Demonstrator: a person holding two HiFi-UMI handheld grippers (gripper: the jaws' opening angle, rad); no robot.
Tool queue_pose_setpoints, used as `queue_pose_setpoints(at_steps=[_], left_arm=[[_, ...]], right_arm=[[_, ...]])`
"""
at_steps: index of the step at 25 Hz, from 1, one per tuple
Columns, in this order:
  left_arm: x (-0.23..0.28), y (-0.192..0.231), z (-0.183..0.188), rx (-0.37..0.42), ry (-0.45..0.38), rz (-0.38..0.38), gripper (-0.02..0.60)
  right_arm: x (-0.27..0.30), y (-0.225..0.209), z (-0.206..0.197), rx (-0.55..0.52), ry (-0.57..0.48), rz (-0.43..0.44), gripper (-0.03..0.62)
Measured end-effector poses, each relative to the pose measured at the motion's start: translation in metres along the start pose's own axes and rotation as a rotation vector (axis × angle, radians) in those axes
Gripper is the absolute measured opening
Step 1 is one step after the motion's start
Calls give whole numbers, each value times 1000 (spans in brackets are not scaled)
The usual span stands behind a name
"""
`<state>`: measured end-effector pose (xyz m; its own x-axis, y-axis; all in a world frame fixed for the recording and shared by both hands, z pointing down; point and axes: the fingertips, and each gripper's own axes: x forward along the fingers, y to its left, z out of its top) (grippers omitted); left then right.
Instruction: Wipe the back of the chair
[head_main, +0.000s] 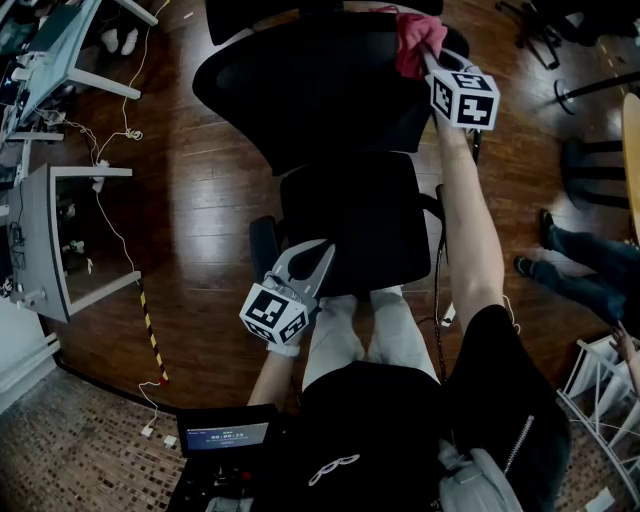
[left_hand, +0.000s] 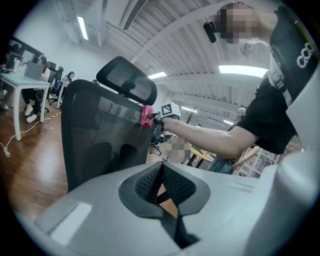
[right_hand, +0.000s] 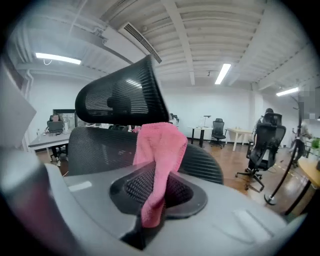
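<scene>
The right tongs (head_main: 428, 58) are gripping a pink cloth (head_main: 410, 45) at the top of the chair back (head_main: 320, 90); the left tongs (head_main: 318, 258) are hanging closed, empty. Wiping is probably beginning: next, pressing downward.

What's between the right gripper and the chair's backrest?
A pink cloth, clamped in the jaws of the right gripper, at the backrest top edge; the right gripper view shows it.
</scene>
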<state>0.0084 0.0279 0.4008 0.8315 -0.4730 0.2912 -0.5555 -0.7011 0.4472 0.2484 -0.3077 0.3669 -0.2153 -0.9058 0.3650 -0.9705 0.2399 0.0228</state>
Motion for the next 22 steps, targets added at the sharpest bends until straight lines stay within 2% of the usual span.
queue_pose_setpoints(at_steps=[7,14,17,22], left_arm=[[7,-8,-3,0,5,-8,-6],[5,-9,-5,-10,-6,3,-6],[-2,-4,-7,-17,-9,14,-6],[-15,3,-12,-24,-19,35,-6]], right_arm=[[-28,-60,-18,20,18,-119,41],[-64,-118,-48,51,67,-363,41],[-59,-105,-63,16,111,-362,41],[-31,-49,-64,-86,132,-284,41]])
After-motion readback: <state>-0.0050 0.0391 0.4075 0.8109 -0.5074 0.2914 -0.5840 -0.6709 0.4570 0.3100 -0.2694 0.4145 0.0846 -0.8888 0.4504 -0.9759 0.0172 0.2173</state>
